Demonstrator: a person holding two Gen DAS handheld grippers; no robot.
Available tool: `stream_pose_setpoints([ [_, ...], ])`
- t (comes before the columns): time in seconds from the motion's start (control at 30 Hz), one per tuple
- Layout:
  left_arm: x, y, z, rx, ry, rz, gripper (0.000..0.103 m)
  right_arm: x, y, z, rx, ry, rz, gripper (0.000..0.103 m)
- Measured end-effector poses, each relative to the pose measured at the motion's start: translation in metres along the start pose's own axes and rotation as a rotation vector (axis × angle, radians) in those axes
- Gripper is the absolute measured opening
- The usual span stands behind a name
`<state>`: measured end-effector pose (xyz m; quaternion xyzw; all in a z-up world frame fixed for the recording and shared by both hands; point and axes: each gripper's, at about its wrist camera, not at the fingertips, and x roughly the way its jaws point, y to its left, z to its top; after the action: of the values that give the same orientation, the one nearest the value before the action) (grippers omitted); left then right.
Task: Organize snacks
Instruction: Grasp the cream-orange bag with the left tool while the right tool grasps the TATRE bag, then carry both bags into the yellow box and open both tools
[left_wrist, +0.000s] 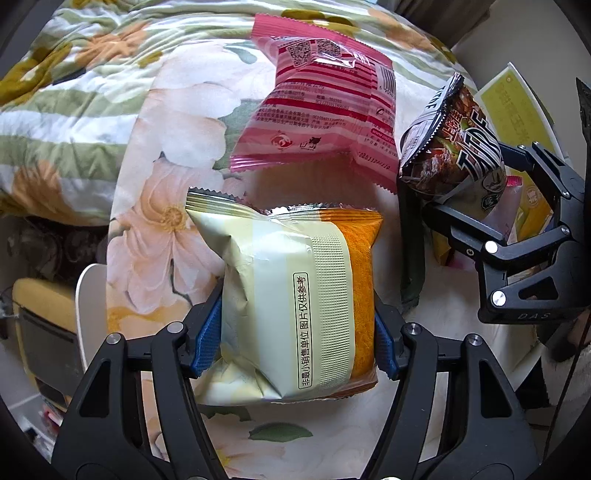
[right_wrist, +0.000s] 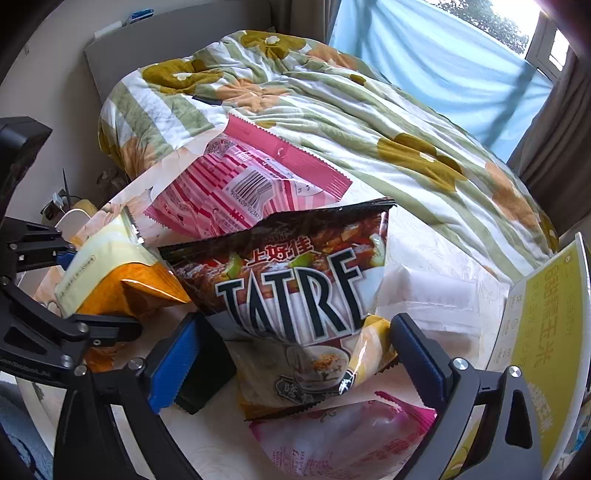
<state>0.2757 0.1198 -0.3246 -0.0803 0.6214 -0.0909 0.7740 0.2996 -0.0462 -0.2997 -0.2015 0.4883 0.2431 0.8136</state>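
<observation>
Bed (right_wrist: 424, 147) w/ floral quilt in green, mustard, peach; snacks spread on flatter floral-sheet area near its edge. Blue curtain (right_wrist: 443, 55) & bright window at far side in right wrist view; brown drape at right edge. Low white furniture edge visible below bed at left in left wrist view.

Left gripper (left_wrist: 295, 328) pointing steeply down at bed, blue pads (left_wrist: 208, 332) pressed on both sides of cream/orange snack pack (left_wrist: 291, 295); jaws at narrow-to-mid width, clamped on pack. Pack's long axis running away from camera, serrated seal end at far side, printed text strip along its length, orange part toward right.

Right gripper (right_wrist: 295, 362) also angled down, jaws spread wide either side of dark chip bag (right_wrist: 295, 280) labelled in big letters; right pad clear of bag, left pad at bag's lower edge, contact unclear. Bag standing tilted, torn/serrated top edge up & away from camera, lower end resting over pink pack (right_wrist: 343, 435).

Large pink striped wrapper (left_wrist: 317, 110) lying flat on bed just beyond both, barcode side up, long axis diagonal. Yellow-green carton (right_wrist: 546, 332) upright at far right, beside right gripper.
</observation>
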Motion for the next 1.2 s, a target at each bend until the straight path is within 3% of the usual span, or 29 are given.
stream_pose_setpoints([
  [0.23,-0.006,0.015,-0.012,-0.051,-0.008,0.005,0.064,0.005,0.005,0.001,-0.047,-0.002,-0.025,0.093],
  [0.5,-0.015,0.016,-0.017,-0.065,-0.034,-0.023,0.063,0.002,0.010,-0.001,-0.089,-0.008,-0.063,0.078],
  [0.7,-0.032,0.011,-0.014,-0.055,-0.074,-0.036,0.062,-0.011,0.009,-0.001,-0.031,-0.033,-0.054,0.072],
  [1.0,-0.085,-0.009,-0.004,-0.048,-0.174,-0.016,0.062,-0.068,0.001,0.014,0.110,-0.148,0.027,0.072],
  [1.2,-0.124,-0.038,0.007,-0.046,-0.257,-0.008,0.062,-0.130,-0.010,0.020,0.180,-0.242,0.060,0.072],
])
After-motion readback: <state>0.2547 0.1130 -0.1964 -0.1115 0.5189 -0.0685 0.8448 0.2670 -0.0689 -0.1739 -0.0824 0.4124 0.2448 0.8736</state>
